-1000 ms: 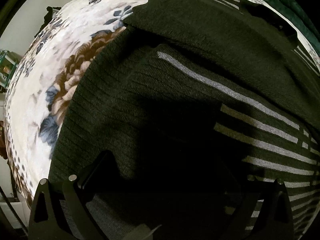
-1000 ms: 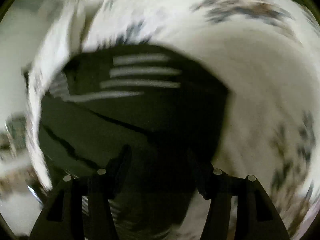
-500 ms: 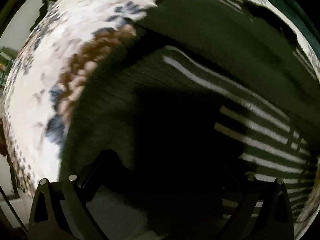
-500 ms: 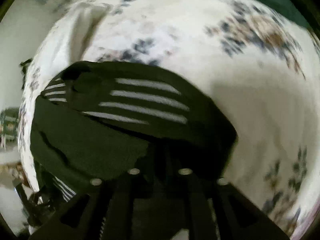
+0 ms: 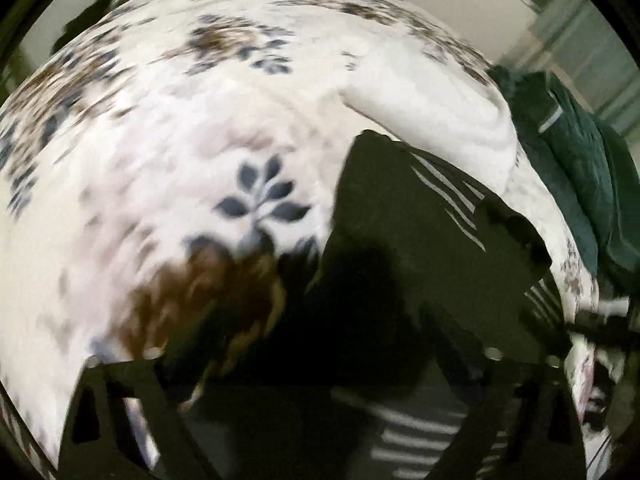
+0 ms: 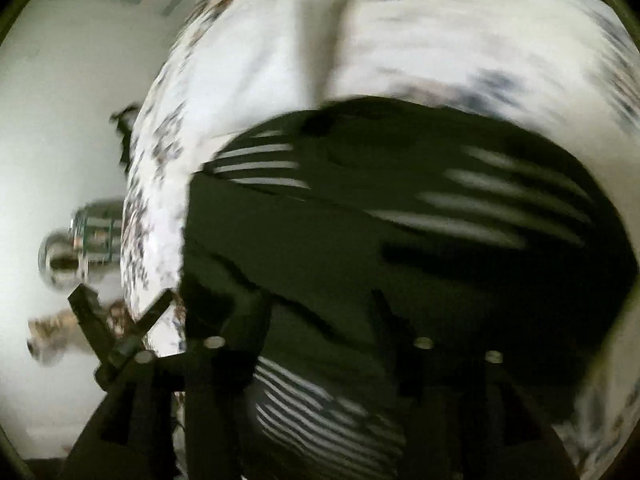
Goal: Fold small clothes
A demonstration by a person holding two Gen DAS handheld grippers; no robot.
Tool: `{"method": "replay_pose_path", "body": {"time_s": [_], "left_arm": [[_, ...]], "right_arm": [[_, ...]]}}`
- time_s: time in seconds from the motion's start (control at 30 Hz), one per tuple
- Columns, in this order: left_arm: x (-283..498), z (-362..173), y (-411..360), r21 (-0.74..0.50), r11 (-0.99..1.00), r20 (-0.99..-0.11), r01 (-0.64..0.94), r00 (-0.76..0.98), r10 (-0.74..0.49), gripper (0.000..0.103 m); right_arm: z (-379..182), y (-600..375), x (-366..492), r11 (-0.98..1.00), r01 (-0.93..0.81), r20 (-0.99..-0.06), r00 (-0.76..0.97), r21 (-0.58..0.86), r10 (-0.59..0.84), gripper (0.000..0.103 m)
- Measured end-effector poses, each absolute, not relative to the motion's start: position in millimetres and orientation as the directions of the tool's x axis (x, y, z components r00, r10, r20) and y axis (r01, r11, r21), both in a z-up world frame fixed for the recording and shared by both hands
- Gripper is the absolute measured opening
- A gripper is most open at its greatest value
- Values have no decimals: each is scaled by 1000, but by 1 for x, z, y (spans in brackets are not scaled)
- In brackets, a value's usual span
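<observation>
On floral bedspread (image 5: 168, 168): dark striped knit garment (image 6: 360, 248), partly folded over itself, final folds judged outstanding. Left gripper (image 5: 320, 364) and right gripper (image 6: 316, 320) are spread open, nothing visibly clamped.

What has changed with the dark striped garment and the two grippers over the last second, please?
The left gripper pulled back, so the dark striped garment sits farther off with more floral bedspread showing. The right gripper, closed half a second ago, now stands open over the garment. The garment stayed on the bedspread, the green cloth beside it.
</observation>
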State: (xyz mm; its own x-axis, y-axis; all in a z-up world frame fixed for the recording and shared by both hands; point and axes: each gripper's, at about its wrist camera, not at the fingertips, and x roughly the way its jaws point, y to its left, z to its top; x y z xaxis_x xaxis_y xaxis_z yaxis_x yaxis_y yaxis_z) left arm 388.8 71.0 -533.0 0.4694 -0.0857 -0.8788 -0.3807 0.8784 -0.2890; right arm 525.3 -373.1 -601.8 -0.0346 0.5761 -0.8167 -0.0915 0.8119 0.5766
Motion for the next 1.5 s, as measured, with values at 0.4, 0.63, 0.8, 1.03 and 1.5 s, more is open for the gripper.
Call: {"method": "replay_pose_path", "body": {"time_s": [0.4, 0.63, 0.8, 1.03, 1.5], "left_arm": [[380, -568, 73, -459, 842, -814, -283, 514, -270, 19], [368, -567, 85, -523, 809, -786, -269, 519, -335, 14], [357, -563, 95, -550, 787, -777, -277, 515, -361, 14], [341, -560, 108, -566, 766, -780, -306, 501, -376, 15], [359, -532, 121, -487, 787, -831, -378, 477, -285, 65]], "right_arm": [[-673, -136, 624, 763, -318, -823, -309, 562, 477, 58], [-651, -152, 655, 780, -252, -820, -172, 573, 546, 2], [-647, -147, 654, 805, -292, -855, -123, 516, 504, 2], [-654, -167, 664, 845, -220, -872, -75, 487, 483, 0], [-578, -391, 550, 880, 129, -890, 43, 456, 455, 65]]}}
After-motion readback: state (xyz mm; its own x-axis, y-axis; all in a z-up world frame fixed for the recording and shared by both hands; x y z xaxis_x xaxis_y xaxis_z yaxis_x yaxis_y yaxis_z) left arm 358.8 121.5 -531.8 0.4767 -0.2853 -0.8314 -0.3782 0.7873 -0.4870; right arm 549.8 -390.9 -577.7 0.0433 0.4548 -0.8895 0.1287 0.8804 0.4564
